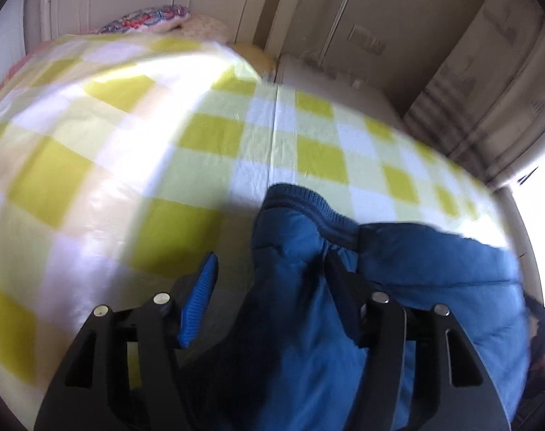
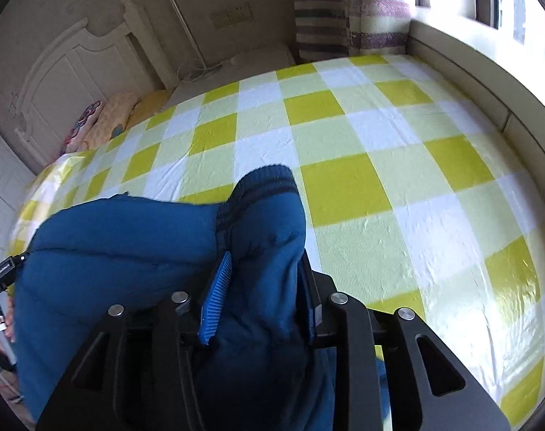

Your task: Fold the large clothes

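A: Garment?
B: Blue padded jacket (image 1: 308, 287), quilted, with a darker ribbed knit band (image 1: 308, 204) along its edge. Bunched, not flat.

A: Pose?
B: Right view shows the same jacket (image 2: 128, 251) lifted and draped, with a ribbed end (image 2: 265, 183) sticking up at the top and the bulk sagging to the left. Fabric puckered below the band.

A: Position?
B: Above the near side of the bed. Left view is motion-blurred, so finer detail is unreadable.

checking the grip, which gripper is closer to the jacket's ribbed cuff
Right. The right gripper pinches the blue jacket just below the ribbed cuff; the left gripper looks slightly farther back.
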`<state>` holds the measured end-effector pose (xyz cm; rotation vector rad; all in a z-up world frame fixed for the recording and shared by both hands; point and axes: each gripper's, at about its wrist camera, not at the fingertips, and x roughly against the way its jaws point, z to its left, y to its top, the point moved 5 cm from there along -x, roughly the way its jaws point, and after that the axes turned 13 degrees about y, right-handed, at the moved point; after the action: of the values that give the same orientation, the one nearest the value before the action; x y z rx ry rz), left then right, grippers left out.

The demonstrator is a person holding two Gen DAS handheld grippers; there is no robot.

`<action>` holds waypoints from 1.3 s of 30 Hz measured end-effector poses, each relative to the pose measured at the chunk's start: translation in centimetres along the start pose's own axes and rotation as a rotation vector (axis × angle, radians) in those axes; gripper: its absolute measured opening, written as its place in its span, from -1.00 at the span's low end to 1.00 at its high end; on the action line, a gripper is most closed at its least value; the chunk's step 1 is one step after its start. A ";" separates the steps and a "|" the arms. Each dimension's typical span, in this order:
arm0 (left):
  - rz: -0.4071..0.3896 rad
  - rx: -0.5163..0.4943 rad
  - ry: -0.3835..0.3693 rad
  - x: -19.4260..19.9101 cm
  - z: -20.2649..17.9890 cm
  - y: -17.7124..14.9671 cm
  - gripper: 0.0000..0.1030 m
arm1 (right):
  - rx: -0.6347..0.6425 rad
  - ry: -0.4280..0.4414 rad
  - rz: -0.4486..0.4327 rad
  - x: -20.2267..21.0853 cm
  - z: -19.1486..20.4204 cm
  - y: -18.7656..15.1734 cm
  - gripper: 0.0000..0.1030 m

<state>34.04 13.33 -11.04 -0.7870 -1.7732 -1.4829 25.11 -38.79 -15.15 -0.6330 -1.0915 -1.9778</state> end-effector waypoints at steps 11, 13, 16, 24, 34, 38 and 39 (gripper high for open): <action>-0.010 -0.070 -0.303 12.6 9.6 -15.4 0.94 | 0.116 0.190 -0.096 15.2 -0.8 -14.7 0.91; 0.022 -0.054 -0.333 12.2 9.9 -17.3 0.94 | 0.075 0.223 -0.085 15.3 -1.2 -17.1 0.91; 0.025 -0.055 -0.330 10.8 8.6 -18.5 0.94 | 0.059 0.294 -0.050 13.8 -0.5 -19.3 0.90; -0.123 -0.142 -0.244 13.3 5.3 -20.7 -0.20 | 0.215 0.246 -0.059 12.4 3.9 -20.1 0.09; -0.082 -0.127 -0.161 14.7 7.9 -21.9 0.56 | 0.187 0.287 0.024 12.7 4.3 -21.1 0.32; -0.278 -0.203 0.020 19.6 7.7 -18.2 0.92 | 0.297 0.096 -0.055 17.1 5.5 -18.8 0.82; -0.336 -0.212 0.047 21.0 7.0 -16.9 0.95 | 0.329 0.066 -0.115 18.7 6.4 -17.5 0.82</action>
<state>7.34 17.91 -4.40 -0.5678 -1.7962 -1.9176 0.36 -34.74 -6.72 -0.3339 -1.3988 -1.8419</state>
